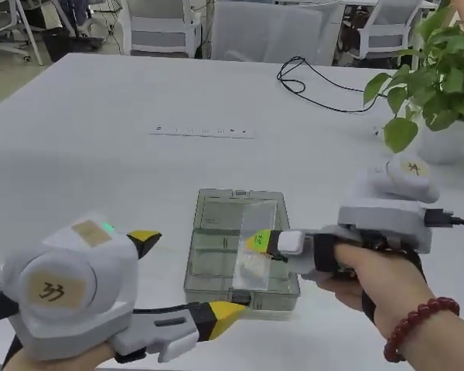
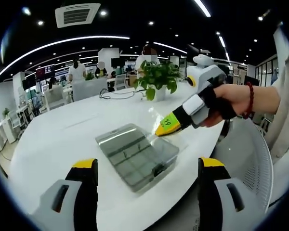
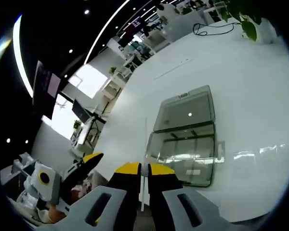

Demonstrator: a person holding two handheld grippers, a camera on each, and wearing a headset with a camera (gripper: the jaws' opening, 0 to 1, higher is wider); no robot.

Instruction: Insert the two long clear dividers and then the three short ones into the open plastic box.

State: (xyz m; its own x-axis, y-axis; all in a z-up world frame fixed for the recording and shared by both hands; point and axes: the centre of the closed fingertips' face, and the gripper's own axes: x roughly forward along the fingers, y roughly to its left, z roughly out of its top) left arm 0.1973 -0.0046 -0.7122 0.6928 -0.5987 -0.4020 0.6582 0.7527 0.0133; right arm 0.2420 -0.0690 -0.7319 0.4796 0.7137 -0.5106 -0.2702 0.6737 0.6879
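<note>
Left tongs (image 1: 184, 274): spread wide, gripping nothing, beside the box's front left corner.
Right tongs (image 3: 144, 169): clenched on a clear flat plastic divider (image 1: 257, 220).
Divider: hung over the right part of the open smoky-clear plastic box (image 1: 216, 297) on the white desk (image 1: 100, 154).
Views: the right gripper view showed the divider edge-on as a thin line; the head view showed its broad face.

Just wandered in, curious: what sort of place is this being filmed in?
Probably an open-plan office: a big white table with office chairs behind it, a potted plant, and long ceiling strip lights.
</note>
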